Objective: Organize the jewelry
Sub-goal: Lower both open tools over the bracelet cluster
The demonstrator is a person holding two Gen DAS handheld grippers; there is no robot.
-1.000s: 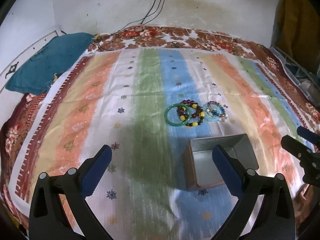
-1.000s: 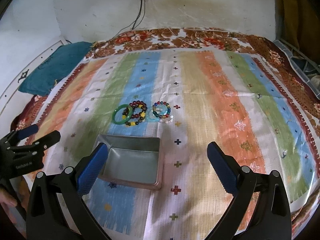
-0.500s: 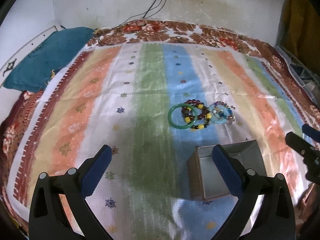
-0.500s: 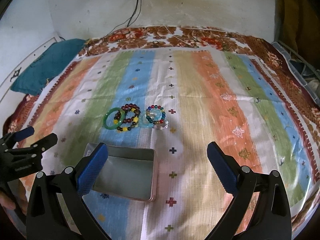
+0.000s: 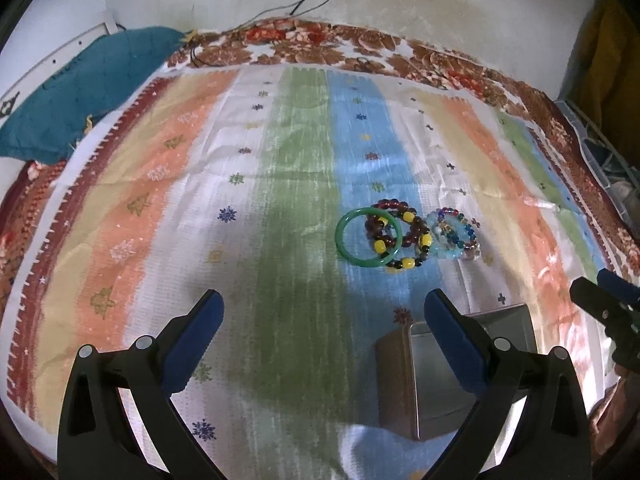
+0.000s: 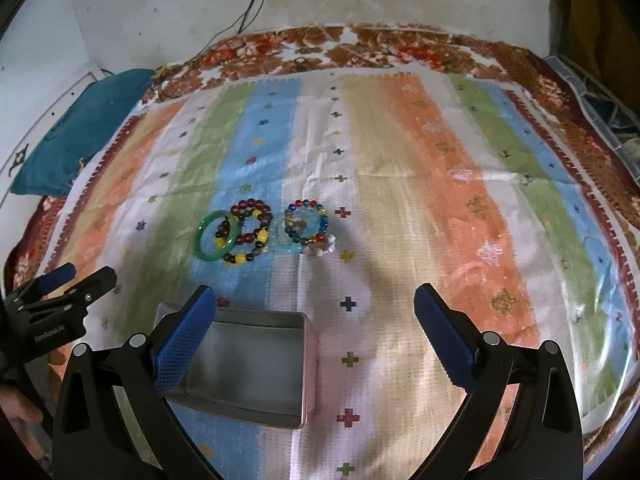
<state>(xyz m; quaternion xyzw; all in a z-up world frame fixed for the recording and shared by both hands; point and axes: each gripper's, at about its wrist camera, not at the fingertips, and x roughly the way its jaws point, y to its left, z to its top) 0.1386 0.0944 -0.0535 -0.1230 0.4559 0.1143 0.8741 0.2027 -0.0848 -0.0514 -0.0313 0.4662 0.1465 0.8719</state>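
Soft bedding is your work surface: a striped sheet [image 5: 280, 184] spread over a bed, flowered border at the far edge, a stained white wall [image 6: 360, 8] behind with cables hanging down it, and a teal pillow [image 5: 76, 96] off to the far left.

Both claws hang wide and hold nothing. Ahead of the left claw [image 5: 324, 320], slightly to its right, sits the jewelry in one tight cluster: a green bangle [image 5: 368, 237] overlapping a dark bead bracelet [image 5: 404, 236] with yellow beads, and just beside that a multicoloured bead bracelet [image 5: 456, 232] lying on pale blue and clear pieces. From the right claw [image 6: 316, 320] the same cluster lies ahead and to its left. The tin [image 6: 248, 364] stands near, partly behind that claw's left finger; seen from the left claw it hides behind the right finger.

Your likeliest trouble is the overlap. Close on the bangle and you may catch the dark beads threaded across it, dragging two pieces at once or dropping one short of the tin. The bangle looks hard and smooth, so the pads could squeeze it out sideways. Beads roll; a loose pinch may let a strand slip.

The sheet gives and wrinkles, so pressing down to get under a flat piece could pinch cloth with it and tug the whole cluster. The tin stands on that same soft ground and could tip or slide if a finger knocks its rim. Your claws are also near each other over it, so mind a collision.
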